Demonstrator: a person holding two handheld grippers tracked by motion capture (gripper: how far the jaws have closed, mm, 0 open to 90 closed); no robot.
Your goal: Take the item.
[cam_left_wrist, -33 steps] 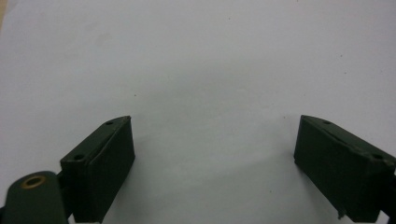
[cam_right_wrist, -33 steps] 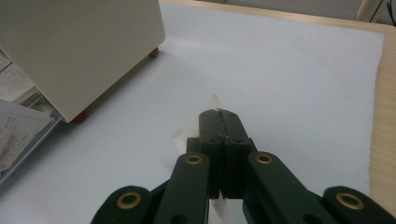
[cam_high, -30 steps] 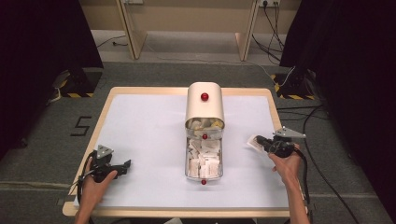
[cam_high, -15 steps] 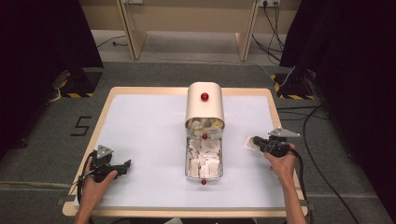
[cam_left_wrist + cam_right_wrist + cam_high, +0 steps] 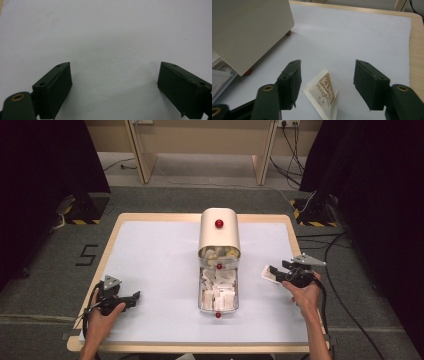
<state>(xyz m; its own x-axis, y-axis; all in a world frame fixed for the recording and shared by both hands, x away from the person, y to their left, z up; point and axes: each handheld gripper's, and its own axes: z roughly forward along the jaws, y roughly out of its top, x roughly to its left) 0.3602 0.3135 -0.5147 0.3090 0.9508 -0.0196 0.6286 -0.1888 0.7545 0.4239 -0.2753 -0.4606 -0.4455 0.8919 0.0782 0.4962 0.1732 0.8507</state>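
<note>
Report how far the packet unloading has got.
Done: one white packet with brown print lies on the white table cover, out of the cream metal box with red knobs. In hand: the right gripper has just been opening around it, pads apart. Left: the drawer holds many packets; the left gripper rests open.

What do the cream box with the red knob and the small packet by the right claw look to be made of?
Box: probably painted or enamelled metal; smooth cream skin, soft sheen, rounded bent corners. Plastic is possible.
Packet: likely paper, perhaps coated; flat and thin, sharp creased edge, matte white with brown print. It lies on the table between the right claw's open jaws.
</note>
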